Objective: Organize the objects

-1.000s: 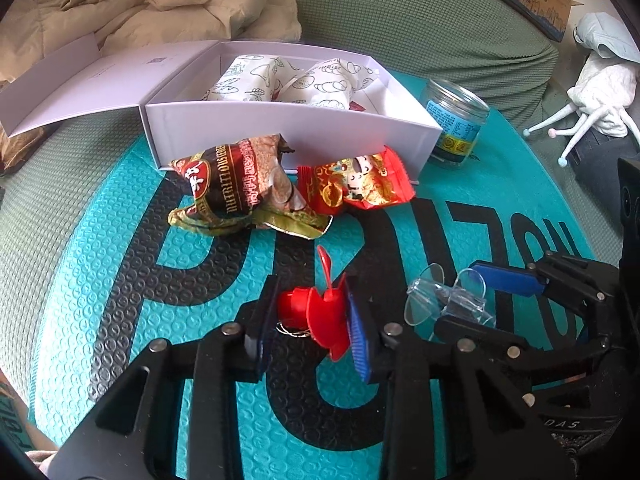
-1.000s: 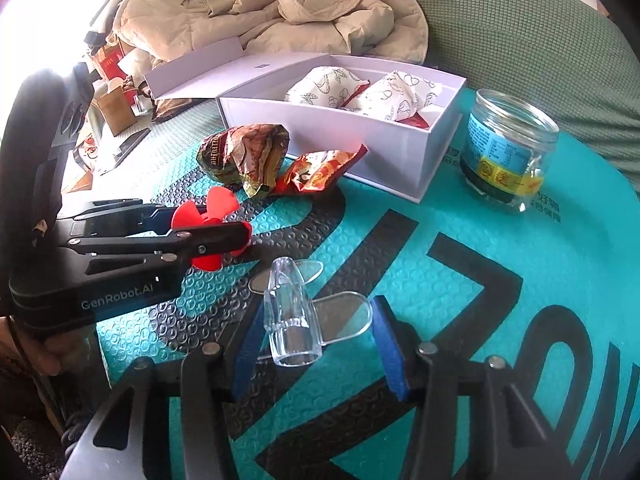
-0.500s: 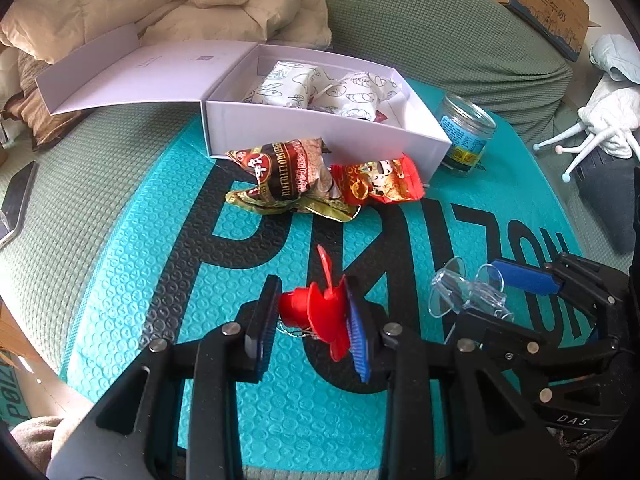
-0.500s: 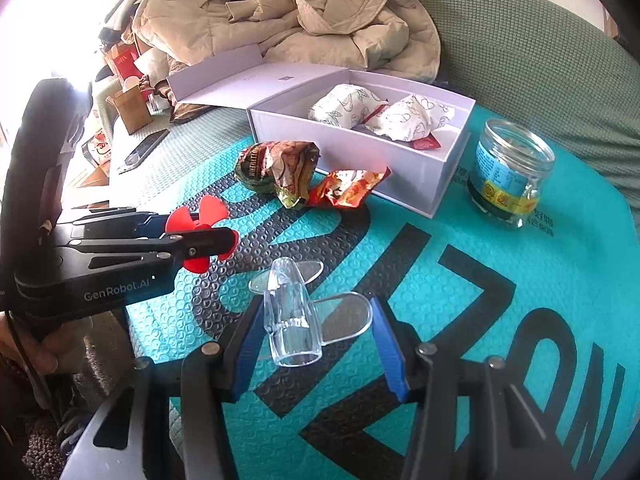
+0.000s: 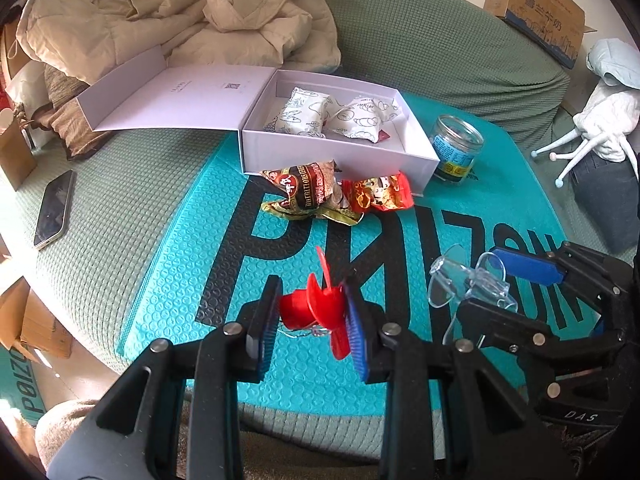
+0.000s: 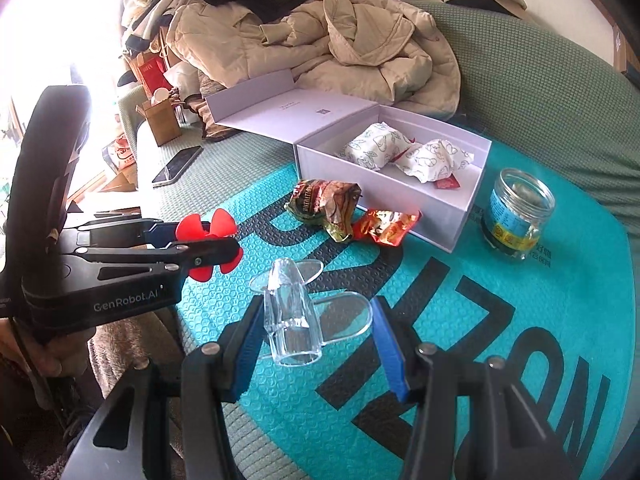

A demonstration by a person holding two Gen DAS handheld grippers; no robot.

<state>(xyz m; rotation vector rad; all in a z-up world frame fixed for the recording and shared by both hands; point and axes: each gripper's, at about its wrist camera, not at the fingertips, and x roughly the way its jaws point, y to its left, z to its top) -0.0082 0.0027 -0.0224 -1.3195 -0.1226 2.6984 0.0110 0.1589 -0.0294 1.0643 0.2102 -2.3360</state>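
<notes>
the red propeller piece (image 5: 316, 312) is held in the air above the near part of the teal mat (image 5: 168, 264), clamped between the two pads of the left gripper (image 5: 310, 320). the jaws are nearly together and press on its hub from both sides, and one red blade stands up above the pads. in the right wrist view the same red piece (image 6: 212, 226) sticks out from the left gripper (image 6: 200, 246) over the left edge of the mat.

the clear plastic propeller piece (image 6: 294, 314) is in the right gripper (image 6: 316, 332), also lifted off the mat. its tube body lies against the left pad and one clear blade reaches to the right pad, so the jaws are partly apart and closed on it. in the left wrist view this clear piece (image 5: 466, 280) is seen just beside the red one, to the right.

farther on the mat lie a brown snack packet (image 5: 308, 194) and a red snack packet (image 5: 378, 196), touching each other, just in front of the white box (image 5: 332, 158). the box is open, its lid folded flat to the left, and two white printed packets (image 5: 336, 116) lie inside. a glass jar (image 5: 456, 152) stands at the right end of the box. a phone (image 5: 54, 208) lies on the green cover (image 5: 120, 168) left of the mat, and a beige jacket (image 5: 192, 20) is piled behind the box.
</notes>
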